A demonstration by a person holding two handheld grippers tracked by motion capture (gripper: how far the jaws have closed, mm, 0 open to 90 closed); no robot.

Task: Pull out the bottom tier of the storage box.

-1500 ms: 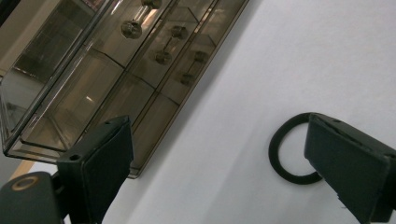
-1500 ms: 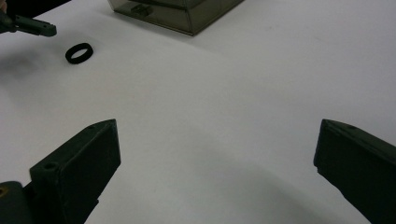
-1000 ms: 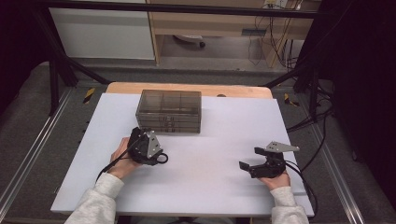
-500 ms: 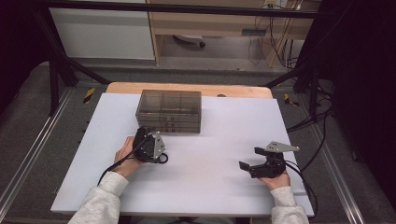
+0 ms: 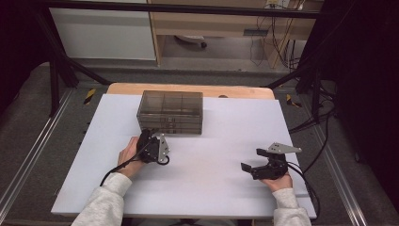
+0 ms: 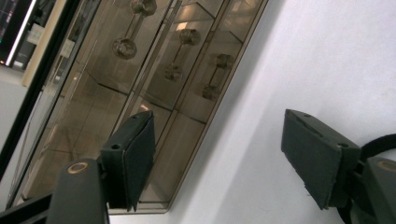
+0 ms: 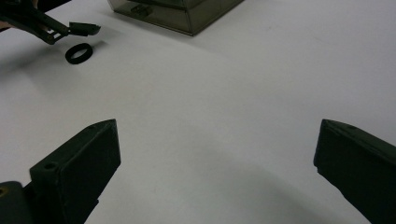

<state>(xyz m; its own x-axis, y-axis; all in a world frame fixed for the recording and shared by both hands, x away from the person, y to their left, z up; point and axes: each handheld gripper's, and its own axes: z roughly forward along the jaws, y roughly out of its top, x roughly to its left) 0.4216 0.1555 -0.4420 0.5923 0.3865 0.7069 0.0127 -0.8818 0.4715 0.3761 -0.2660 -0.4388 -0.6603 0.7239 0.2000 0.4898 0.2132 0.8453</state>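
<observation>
A smoky clear drawer box [image 5: 169,112] stands at the back of the white table [image 5: 216,127]; the left gripper view shows its drawer fronts [image 6: 140,93] with round knobs. My left gripper [image 5: 151,137] points at the box's front from close by. Its jaws [image 6: 219,163] stand apart and have just been closing, with nothing gripped between them. A small black ring [image 5: 163,161] lies on the table beside that gripper and is also in the right gripper view [image 7: 78,52]. My right gripper [image 5: 251,160] rests at the right, jaws wide apart [image 7: 215,172] over bare table.
The table's wooden back edge [image 5: 235,92] runs behind the box. Black frame legs [image 5: 61,70] and cables [image 5: 310,117] flank the table. A cable [image 5: 115,169] trails from the left gripper towards the front edge.
The left hand has carried its gripper a little closer to the drawer box. The ring and the right gripper have stayed in place.
</observation>
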